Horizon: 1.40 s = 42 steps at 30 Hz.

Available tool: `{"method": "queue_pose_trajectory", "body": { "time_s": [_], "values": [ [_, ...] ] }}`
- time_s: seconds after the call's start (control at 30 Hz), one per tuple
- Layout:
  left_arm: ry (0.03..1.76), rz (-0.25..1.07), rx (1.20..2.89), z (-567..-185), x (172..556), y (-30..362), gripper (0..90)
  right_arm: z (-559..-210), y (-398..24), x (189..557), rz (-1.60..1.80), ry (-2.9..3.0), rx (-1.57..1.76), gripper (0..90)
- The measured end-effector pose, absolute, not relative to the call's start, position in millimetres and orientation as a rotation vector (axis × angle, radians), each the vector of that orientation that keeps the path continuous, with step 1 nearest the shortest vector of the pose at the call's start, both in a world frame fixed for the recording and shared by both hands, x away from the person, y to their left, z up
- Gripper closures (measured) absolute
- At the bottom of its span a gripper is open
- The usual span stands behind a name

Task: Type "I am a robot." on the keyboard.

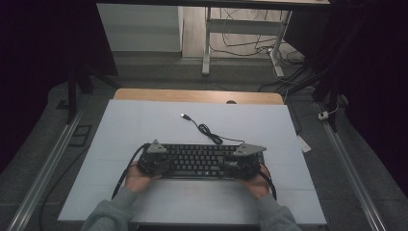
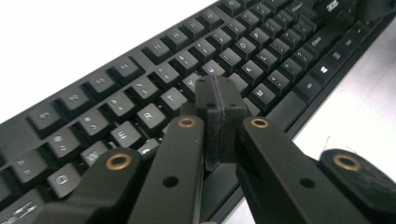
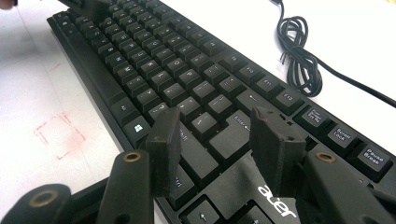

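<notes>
On the white tabletop (image 1: 144,125) lies a black keyboard (image 1: 199,160). At its left end, the left hand-held gripper (image 2: 217,100) has its jaws pressed together, empty, over the letter keys (legends legible in the left gripper view). The right hand-held gripper (image 3: 217,140) stands open above the Enter key (image 3: 232,135); its view shows the coiled cable (image 3: 299,51).
</notes>
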<state>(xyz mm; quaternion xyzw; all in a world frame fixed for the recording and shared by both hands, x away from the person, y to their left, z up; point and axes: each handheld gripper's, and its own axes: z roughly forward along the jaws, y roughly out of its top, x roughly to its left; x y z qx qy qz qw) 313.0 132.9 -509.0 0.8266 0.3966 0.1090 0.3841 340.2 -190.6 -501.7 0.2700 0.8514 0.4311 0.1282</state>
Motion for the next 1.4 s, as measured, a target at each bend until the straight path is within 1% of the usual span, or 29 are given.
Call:
{"method": "queue_pose_trajectory", "body": {
  "time_s": [0.47,1.0,1.2,1.4],
  "values": [
    [0.996,0.264,2.165,-518,313,119,89.1,-502,-191,341,1.244,2.481,0.783,53.4],
    [0.999,0.265,2.194,-522,313,116,89.0,-502,-191,341,1.237,2.482,0.783,53.2],
    [0.999,0.283,2.178,-521,312,116,89.2,-502,-190,341,1.237,2.481,0.779,53.1],
    [1.010,0.307,2.093,-509,310,129,88.9,-502,-191,341,1.242,2.477,0.782,53.0]
  ]
}}
